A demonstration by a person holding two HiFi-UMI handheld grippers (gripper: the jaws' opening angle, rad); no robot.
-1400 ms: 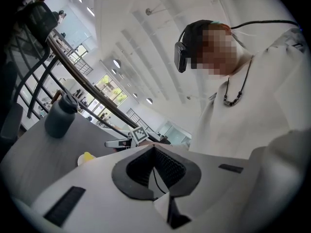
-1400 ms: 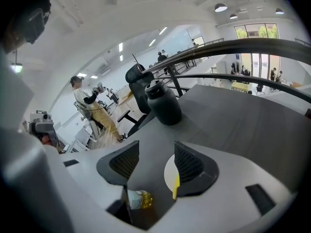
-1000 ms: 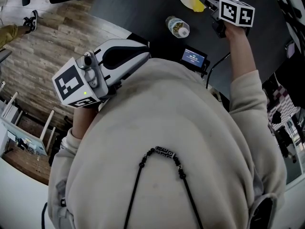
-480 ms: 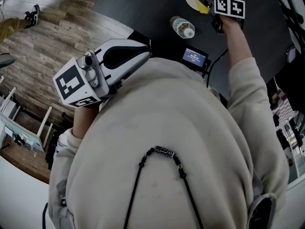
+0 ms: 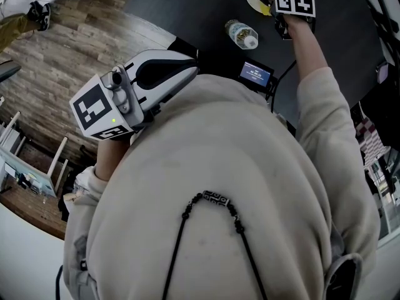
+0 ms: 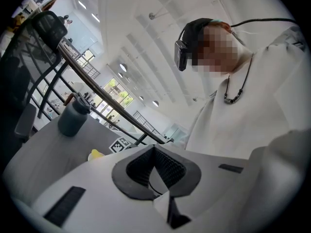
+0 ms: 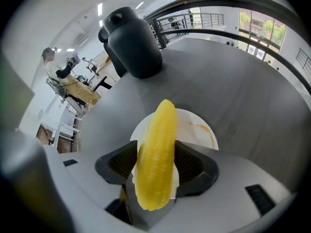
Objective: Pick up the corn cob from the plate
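- The corn cob [image 7: 158, 144] sits low in the middle of the right gripper view, standing lengthwise between the jaws, with its tip pointing up the frame over the plate [image 7: 192, 118]
- The right gripper [image 7: 155, 166] is clamped on the cob: both ribbed pads press its sides, near the end closest to the camera rather than at its middle
- I cannot tell whether the cob has cleared the plate or rests on it
- Handling, as I judge it: the cob looks light, stiff and round, with a glossy, bumpy skin that may slip or roll in the pads
- A hold across its middle would balance it better, since with this end grip the far tip may droop
- The plate is white and shallow, and holds only the cob, plus an orange smear [image 7: 203, 127] to the right of it
- A dark jug [image 7: 131, 38] stands upright at the upper left on the grey table [image 7: 252, 91], lid on, contents unseen
- A clear plastic bottle [image 5: 242, 34] lies on its side near the top of the head view, and its fill is too small to read
- The left gripper [image 6: 154, 152] is held against the chest, jaws together with nothing between them
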